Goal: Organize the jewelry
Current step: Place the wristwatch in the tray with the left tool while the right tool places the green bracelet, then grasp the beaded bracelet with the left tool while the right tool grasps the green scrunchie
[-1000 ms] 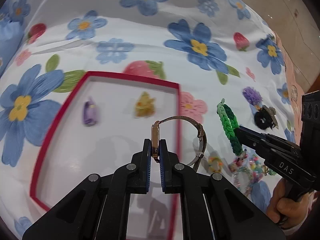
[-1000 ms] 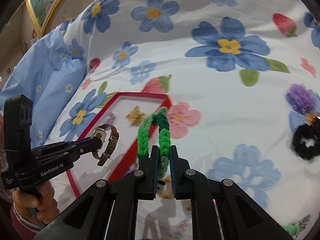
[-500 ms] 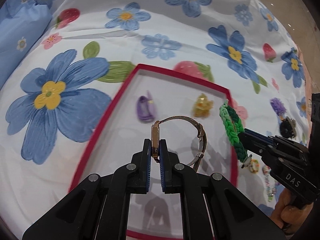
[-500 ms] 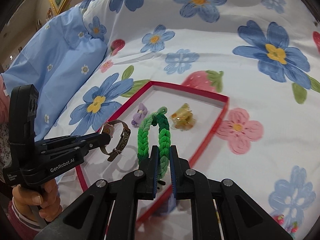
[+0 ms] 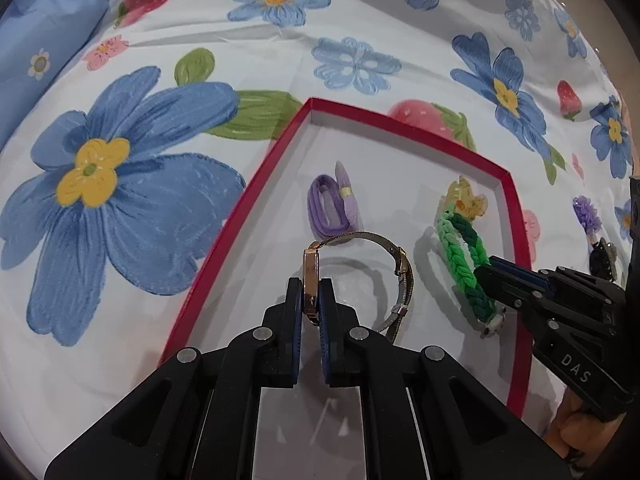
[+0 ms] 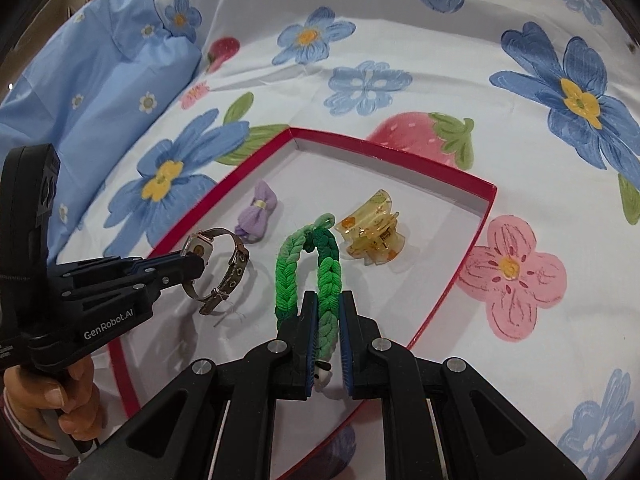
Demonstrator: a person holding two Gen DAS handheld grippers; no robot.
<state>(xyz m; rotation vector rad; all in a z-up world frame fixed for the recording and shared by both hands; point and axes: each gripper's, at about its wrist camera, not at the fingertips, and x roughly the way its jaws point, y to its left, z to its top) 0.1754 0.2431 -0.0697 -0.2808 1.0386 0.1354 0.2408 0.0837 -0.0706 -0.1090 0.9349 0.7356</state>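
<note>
Both pairs of tongs hang over the red tray (image 5: 516, 216) on the bed: the left tongs (image 5: 311, 300) pinch the watch (image 5: 360, 272) by its case, the right tongs (image 6: 326, 320) clamp the green braided bracelet (image 6: 308, 264). Let go carelessly and the watch could roll onto the purple bow (image 6: 258, 212), or the bracelet snag the yellow hair claw (image 6: 372, 236).

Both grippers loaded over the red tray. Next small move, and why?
Probably lower both a little, then open. The left gripper pinches the watch by its case and the right gripper clamps the green braided bracelet, both over bare floor of the red tray, apart from the purple bow tie and yellow claw clip.
</note>
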